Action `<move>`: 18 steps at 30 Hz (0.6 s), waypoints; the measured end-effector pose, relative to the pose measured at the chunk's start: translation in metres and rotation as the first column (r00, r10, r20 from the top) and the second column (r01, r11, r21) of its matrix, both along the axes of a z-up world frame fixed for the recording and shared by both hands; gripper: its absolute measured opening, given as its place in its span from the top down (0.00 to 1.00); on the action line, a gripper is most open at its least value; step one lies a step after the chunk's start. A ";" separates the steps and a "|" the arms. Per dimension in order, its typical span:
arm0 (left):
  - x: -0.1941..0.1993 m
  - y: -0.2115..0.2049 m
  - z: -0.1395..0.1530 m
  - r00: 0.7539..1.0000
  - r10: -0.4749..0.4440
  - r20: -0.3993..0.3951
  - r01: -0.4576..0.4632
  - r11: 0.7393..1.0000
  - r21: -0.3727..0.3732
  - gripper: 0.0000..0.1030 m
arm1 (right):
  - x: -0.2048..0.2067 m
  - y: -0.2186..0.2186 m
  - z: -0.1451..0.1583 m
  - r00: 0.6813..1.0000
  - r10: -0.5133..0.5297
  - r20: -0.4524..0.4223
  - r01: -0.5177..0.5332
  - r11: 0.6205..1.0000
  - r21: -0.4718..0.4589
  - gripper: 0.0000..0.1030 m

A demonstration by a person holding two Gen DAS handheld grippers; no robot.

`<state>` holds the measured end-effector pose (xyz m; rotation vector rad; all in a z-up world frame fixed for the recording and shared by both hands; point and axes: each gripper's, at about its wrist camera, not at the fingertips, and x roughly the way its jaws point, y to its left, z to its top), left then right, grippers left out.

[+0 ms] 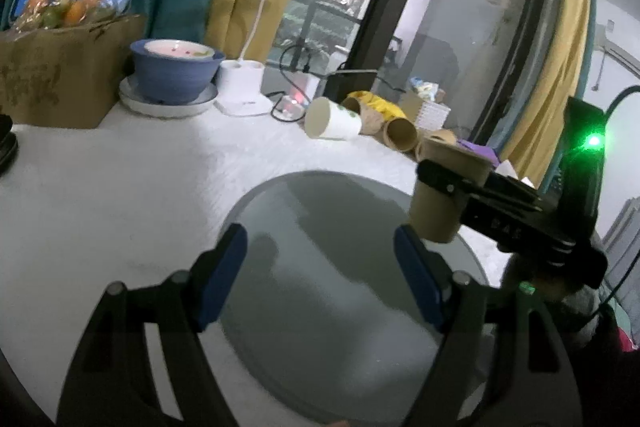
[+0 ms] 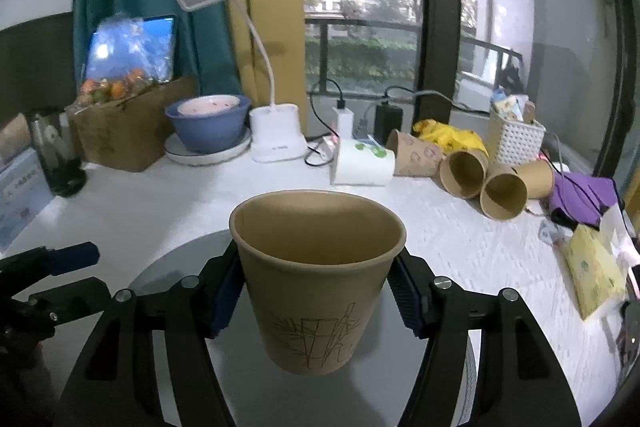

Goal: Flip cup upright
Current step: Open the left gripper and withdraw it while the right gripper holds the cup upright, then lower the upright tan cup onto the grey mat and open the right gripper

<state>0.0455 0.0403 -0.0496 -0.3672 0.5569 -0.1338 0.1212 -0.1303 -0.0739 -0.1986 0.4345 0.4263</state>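
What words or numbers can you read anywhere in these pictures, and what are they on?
No text reads clearly.
Brown cup in the right claw: a line drawing of bamboo, no words.
Cardboard box: faded print, too blurred to read.
Lamp base: a tiny mark, too small to read.
White cup: green shapes only.
Papers at the left edge: print too blurred.

White table (image 2: 460, 239), round grey tray (image 1: 320, 287).
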 end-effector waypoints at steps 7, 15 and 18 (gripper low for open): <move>0.002 0.007 -0.006 1.000 0.020 -0.023 -0.020 1.000 -0.015 0.25 | 0.004 0.001 -0.010 0.999 -0.010 -0.037 0.010 1.000 -0.009 0.34; 0.001 0.005 -0.007 0.999 0.018 -0.031 -0.019 1.000 -0.022 0.22 | 0.004 0.001 -0.014 0.998 -0.024 -0.064 0.023 1.000 -0.018 0.32; 0.000 0.005 -0.006 0.999 0.018 -0.030 -0.019 1.000 -0.024 0.19 | 0.004 -0.001 -0.015 0.997 -0.035 -0.071 0.034 0.999 -0.016 0.25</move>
